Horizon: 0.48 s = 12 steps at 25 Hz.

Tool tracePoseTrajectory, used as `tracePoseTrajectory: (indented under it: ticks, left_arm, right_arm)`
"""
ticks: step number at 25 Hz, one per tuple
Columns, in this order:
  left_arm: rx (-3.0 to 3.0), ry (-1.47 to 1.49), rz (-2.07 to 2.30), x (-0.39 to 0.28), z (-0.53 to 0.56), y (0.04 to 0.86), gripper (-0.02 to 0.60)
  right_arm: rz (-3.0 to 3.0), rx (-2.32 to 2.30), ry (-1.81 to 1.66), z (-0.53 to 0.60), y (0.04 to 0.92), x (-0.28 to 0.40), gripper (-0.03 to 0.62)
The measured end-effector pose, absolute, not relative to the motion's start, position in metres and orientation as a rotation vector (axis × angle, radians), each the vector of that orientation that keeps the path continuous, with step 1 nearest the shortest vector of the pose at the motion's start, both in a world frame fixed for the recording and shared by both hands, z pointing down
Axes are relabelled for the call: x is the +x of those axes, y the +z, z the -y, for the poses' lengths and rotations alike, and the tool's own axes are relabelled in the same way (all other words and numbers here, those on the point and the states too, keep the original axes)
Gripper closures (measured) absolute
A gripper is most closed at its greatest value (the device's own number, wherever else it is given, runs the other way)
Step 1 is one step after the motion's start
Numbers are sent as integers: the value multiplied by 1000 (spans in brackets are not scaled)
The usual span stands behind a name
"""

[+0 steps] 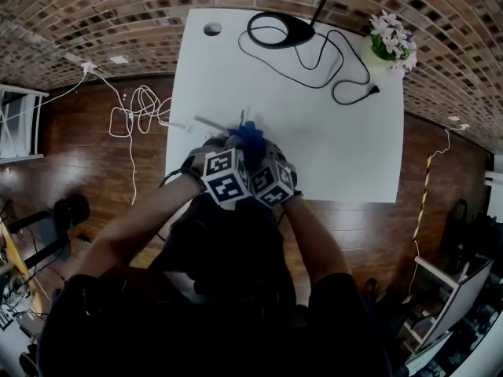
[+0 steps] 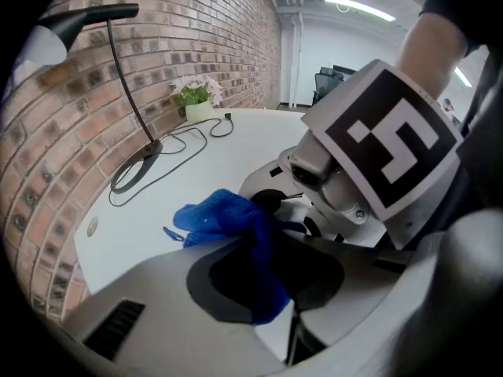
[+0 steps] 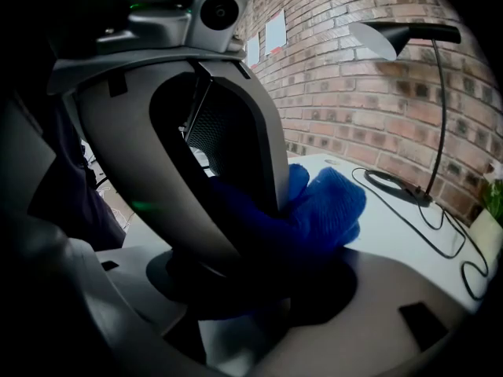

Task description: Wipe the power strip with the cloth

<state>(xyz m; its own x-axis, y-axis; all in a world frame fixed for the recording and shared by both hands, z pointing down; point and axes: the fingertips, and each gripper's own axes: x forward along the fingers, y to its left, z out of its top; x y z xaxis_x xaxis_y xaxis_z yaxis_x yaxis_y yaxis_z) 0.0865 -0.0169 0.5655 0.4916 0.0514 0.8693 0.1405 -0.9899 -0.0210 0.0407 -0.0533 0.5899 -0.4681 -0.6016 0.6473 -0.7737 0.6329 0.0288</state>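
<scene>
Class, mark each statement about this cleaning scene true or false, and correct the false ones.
1. A pot of flowers stands at a far corner of the table. True.
2. The cloth is blue. True.
3. The two grippers work at opposite ends of the table. False: the left hand-held gripper and the right hand-held gripper are close together, and each has the cloth between its jaws.
4. The desk lamp stands at the near edge, beside the person. False: it stands at the far side, by the brick wall.
5. The table top is black. False: it is white.
</scene>
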Motion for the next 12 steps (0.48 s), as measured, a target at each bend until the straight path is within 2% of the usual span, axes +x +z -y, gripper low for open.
tracePoseTrajectory:
  ticks: [12]
  left_arm:
    - [-2836, -1446, 60, 83, 24, 556, 511]
  right_arm:
    - [2226, 1074, 352, 54, 589, 41, 298]
